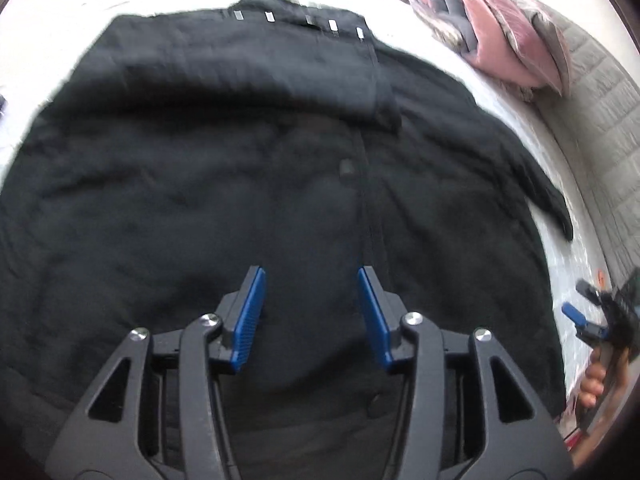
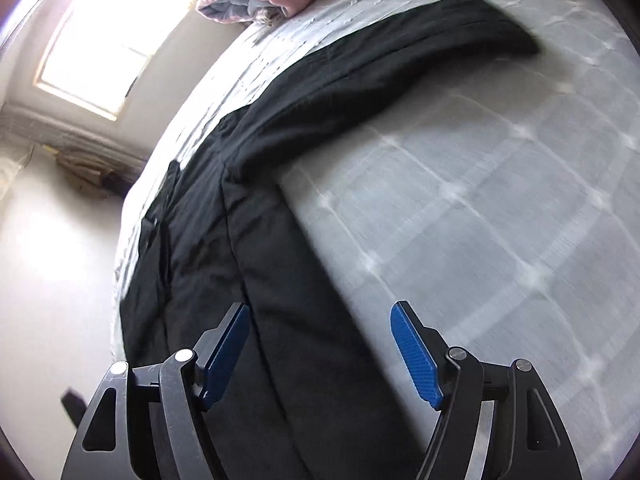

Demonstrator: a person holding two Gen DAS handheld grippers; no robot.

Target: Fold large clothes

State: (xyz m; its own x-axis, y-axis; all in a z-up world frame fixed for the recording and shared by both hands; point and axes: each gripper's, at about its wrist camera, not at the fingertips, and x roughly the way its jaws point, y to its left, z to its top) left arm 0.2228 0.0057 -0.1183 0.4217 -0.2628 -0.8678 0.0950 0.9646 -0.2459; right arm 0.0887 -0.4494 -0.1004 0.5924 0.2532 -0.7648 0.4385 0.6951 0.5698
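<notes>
A large black jacket point(image 1: 240, 168) lies spread on the bed, collar end with white tabs point(image 1: 304, 20) at the far side. Its left sleeve is folded across the chest; its right sleeve point(image 1: 536, 188) lies stretched out to the right. My left gripper point(image 1: 311, 276) hovers open and empty above the jacket's lower middle. My right gripper point(image 2: 320, 312) is open and empty above the jacket's side edge point(image 2: 256, 280), with the outstretched sleeve point(image 2: 420, 60) ahead. The right gripper also shows at the right edge of the left wrist view point(image 1: 588, 312).
The bed has a pale grey checked cover point(image 2: 500, 200). A folded pink and grey blanket point(image 1: 500, 28) lies at the far right corner of the bed. A bright window point(image 2: 108, 36) and wall are beyond the bed's edge.
</notes>
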